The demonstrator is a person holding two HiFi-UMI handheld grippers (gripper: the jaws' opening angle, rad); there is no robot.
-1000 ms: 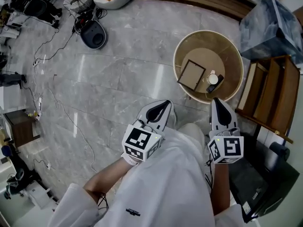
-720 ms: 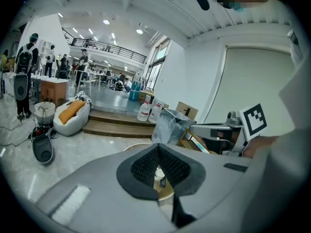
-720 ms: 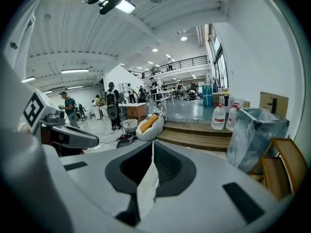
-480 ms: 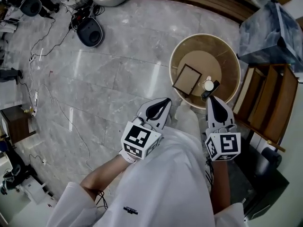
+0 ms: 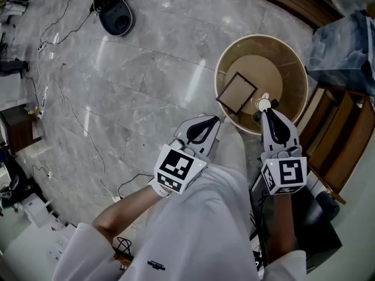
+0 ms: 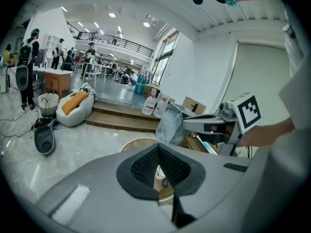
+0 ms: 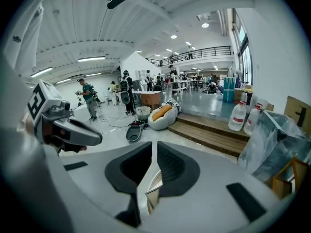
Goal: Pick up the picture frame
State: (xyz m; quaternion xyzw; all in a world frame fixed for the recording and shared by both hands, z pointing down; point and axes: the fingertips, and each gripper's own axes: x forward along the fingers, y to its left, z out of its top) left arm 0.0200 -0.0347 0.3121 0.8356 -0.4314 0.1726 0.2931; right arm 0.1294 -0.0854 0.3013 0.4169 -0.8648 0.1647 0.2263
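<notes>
The dark-bordered square picture frame with a brown face [image 5: 236, 92] lies inside the round light-wood bench with a raised rim [image 5: 217, 75], in the upper right of the head view. It is turned like a diamond in the bench's left half, its left corner close to the wall. Whether it lies flat or leans on that wall I cannot tell.

It looks thin, stiff and light. It may carry glass, so a hard pinch or a knock on the rim is likely to mark or crack it. The border facing the bench's middle seems the best hold, with the jaws set across the narrow moulding rather than the face.

The left gripper [image 5: 206, 126] hangs short of the rim with its jaws together and empty. The right gripper [image 5: 270, 122] reaches over the near rim, also closed on nothing — both would have to open first.

Room is tight. The raised wall bars a level approach, so the way in is from above. A small white round object [image 5: 261, 103] and a small dark piece [image 5: 256, 116] sit just beside the frame's right corner. The wooden rack [image 5: 345, 122] crowds the right side, while the grey marble floor [image 5: 135, 81] to the left is open apart from cables.
</notes>
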